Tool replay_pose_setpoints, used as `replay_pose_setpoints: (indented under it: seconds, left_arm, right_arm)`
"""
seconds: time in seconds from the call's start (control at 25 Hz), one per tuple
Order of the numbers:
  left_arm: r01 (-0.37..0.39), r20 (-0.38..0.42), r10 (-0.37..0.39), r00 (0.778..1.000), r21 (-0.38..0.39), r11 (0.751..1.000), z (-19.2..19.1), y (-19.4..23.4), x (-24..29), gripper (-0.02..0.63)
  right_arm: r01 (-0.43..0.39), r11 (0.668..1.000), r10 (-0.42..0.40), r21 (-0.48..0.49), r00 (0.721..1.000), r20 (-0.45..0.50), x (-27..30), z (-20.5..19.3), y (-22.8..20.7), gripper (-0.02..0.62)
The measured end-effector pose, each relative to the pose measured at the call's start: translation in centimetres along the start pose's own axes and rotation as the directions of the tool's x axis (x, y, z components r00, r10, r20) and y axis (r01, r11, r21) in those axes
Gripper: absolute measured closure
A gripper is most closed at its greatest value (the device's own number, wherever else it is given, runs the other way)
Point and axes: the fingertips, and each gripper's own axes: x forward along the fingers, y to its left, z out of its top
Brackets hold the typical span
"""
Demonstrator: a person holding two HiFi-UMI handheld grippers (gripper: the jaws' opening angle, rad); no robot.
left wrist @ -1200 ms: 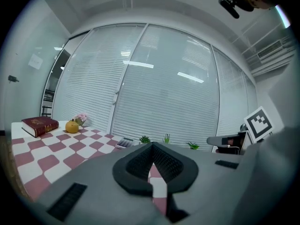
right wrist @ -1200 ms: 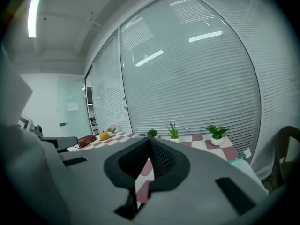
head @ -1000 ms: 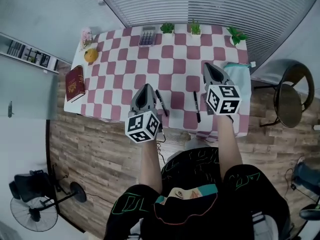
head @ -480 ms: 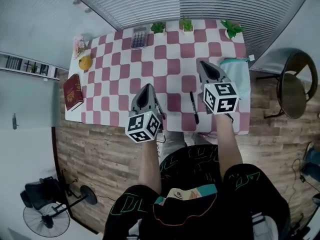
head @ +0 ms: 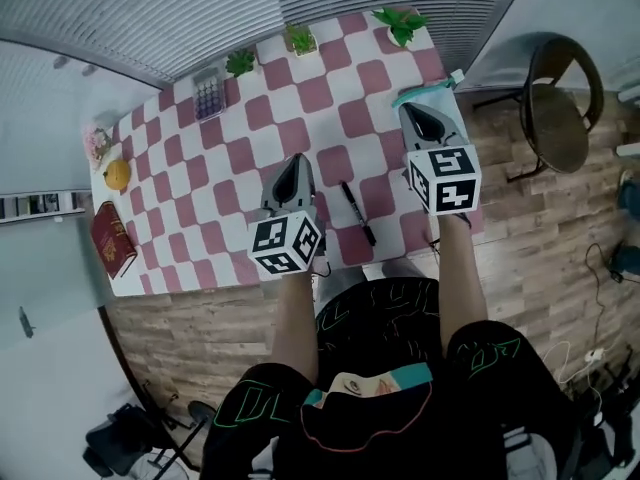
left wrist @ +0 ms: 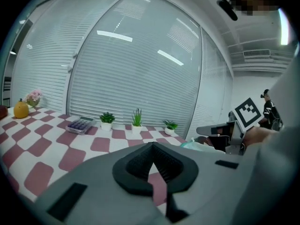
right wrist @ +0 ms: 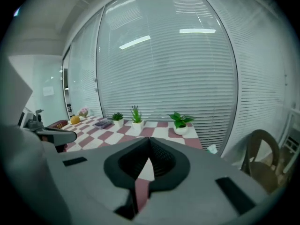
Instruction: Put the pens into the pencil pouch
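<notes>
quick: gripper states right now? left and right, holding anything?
Left gripper: closed, holding nothing.
Right gripper: closed, holding nothing.

Office-like room: slatted blinds are covering glass walls; wood-plank flooring is running under a checkered bench carrying a calculator, potted plants and a book; a chair is standing alongside.

Checked table: pen between left claw and right claw; pouch by right claw; plants, calculator, orange, book beyond.
</notes>
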Motion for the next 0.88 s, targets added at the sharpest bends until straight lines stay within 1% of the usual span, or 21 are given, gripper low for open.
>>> replay_pose_setpoints:
  seconds: [0.08, 0.16, 0.24, 0.32, 0.48, 0.6, 0.72, 0.8, 0.88]
  left_arm:
    - [0.04, -0.03, -0.04, 0.999, 0.008, 0.999, -0.7, -0.8, 1.1, 0.606]
    - [0.068, -0.048, -0.069, 0.996, -0.005, 0.998, -0.9, -1.0, 1.6, 0.607]
    - [0.091, -0.049, -0.092, 0.995, -0.017, 0.996, -0.6, -1.1, 1.9, 0.607]
    - [0.108, -0.058, -0.108, 0.992, -0.007, 0.994, -0.4, -1.1, 2.4, 0.606]
    - [0.13, -0.087, -0.13, 0.988, -0.006, 0.991, -1.2, -1.0, 3.0, 0.607]
    - [0.136, -0.102, -0.137, 0.985, -0.02, 0.99, -1.9, -0.7, 3.0, 0.606]
    - [0.138, -0.098, -0.141, 0.985, -0.031, 0.99, -1.9, -0.4, 2.8, 0.606]
    - [0.138, -0.086, -0.141, 0.986, -0.039, 0.99, -1.7, -0.3, 2.7, 0.606]
    - [0.134, -0.076, -0.138, 0.988, -0.052, 0.99, -1.7, -0.2, 2.5, 0.606]
  right_arm:
    - [0.036, 0.999, -0.037, -0.014, 0.999, -0.036, 0.3, -0.7, -1.8, 0.594]
    - [0.057, 0.997, -0.062, -0.053, 0.994, -0.089, 0.7, -1.7, -3.0, 0.593]
    - [0.057, 0.987, -0.081, -0.148, 0.983, -0.162, 1.1, -3.0, -3.5, 0.594]
    - [0.04, 0.969, -0.098, -0.246, 0.969, -0.226, 1.6, -4.0, -3.9, 0.594]
    - [0.036, 0.937, -0.147, -0.346, 0.943, -0.299, 2.4, -5.0, -5.4, 0.592]
    - [0.023, 0.929, -0.163, -0.37, 0.922, -0.351, 3.2, -5.8, -6.4, 0.592]
    - [0.013, 0.916, -0.182, -0.402, 0.905, -0.386, 4.1, -6.8, -7.2, 0.591]
    - [0.0, 0.906, -0.188, -0.424, 0.897, -0.401, 4.5, -7.4, -7.6, 0.591]
    - [-0.017, 0.91, -0.173, -0.414, 0.893, -0.416, 5.0, -8.1, -7.7, 0.581]
